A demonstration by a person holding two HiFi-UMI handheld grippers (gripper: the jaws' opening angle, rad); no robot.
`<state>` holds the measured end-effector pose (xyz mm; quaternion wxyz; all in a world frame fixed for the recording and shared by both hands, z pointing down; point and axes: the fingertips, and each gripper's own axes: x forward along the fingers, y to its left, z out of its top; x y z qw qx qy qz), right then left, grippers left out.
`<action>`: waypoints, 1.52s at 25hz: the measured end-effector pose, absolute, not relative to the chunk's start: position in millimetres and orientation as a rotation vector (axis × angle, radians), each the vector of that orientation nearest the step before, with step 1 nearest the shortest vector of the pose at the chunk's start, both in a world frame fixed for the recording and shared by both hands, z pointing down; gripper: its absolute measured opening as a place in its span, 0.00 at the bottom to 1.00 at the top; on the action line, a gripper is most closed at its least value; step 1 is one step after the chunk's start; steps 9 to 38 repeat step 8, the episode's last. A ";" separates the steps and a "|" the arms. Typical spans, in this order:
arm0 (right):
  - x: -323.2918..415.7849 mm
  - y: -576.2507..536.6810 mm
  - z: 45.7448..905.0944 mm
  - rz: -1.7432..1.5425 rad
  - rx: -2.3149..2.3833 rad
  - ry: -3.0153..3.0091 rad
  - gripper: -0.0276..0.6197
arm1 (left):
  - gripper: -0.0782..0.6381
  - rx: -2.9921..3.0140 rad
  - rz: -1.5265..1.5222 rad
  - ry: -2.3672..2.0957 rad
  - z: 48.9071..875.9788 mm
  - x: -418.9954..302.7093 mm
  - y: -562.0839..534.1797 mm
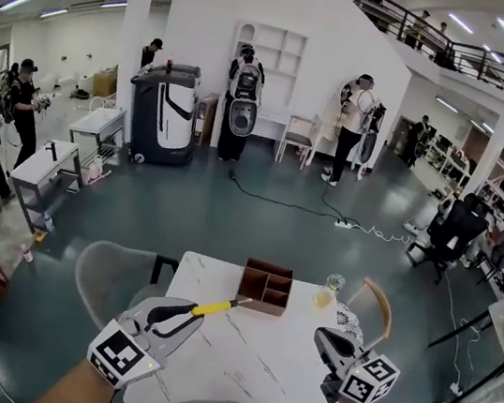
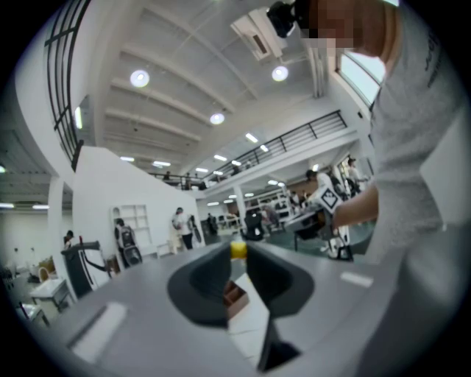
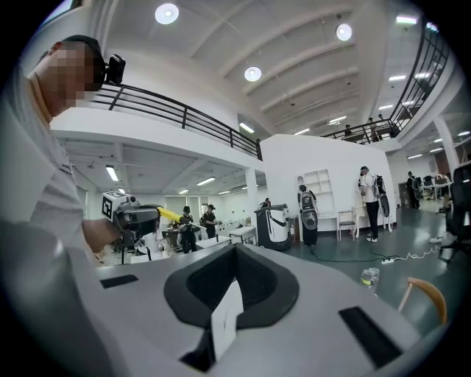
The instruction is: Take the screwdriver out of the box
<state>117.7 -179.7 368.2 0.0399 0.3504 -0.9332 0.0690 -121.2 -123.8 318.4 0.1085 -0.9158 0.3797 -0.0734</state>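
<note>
A yellow-handled screwdriver [image 1: 212, 309] is held level above the white table [image 1: 237, 355], its tip close to the near left corner of the brown compartment box [image 1: 265, 286]. My left gripper [image 1: 185, 311] is shut on the handle. In the left gripper view the yellow handle [image 2: 238, 249] sits between the jaw tips, with part of the box [image 2: 235, 294] showing below. My right gripper [image 1: 326, 338] hovers over the table's right side, apart from the box, shut with nothing in it. The right gripper view shows the left gripper [image 3: 137, 219] and the screwdriver [image 3: 168, 213] at the left.
A small cup [image 1: 326, 294] stands on the table just right of the box. A wooden-backed chair [image 1: 379, 306] is at the table's right, a grey chair [image 1: 111, 280] at its left. People, desks and a dark machine [image 1: 164, 113] stand far off on the floor.
</note>
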 end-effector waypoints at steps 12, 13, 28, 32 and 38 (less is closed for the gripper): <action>117.4 -177.3 368.8 0.206 1.061 -2.864 0.05 | 0.21 -2.696 -0.225 1.122 319.6 -120.1 -121.1; 117.4 -177.3 368.8 0.206 1.061 -2.864 0.05 | 0.21 -2.696 -0.225 1.122 319.6 -120.1 -121.1; 117.4 -177.3 368.8 0.206 1.061 -2.864 0.05 | 0.21 -2.696 -0.225 1.122 319.6 -120.1 -121.1; 117.4 -177.3 368.8 0.206 1.061 -2.864 0.05 | 0.21 -2.696 -0.225 1.122 319.6 -120.1 -121.1; 117.4 -177.3 368.8 0.206 1.061 -2.864 0.05 | 0.21 -2.696 -0.225 1.122 319.6 -120.1 -121.1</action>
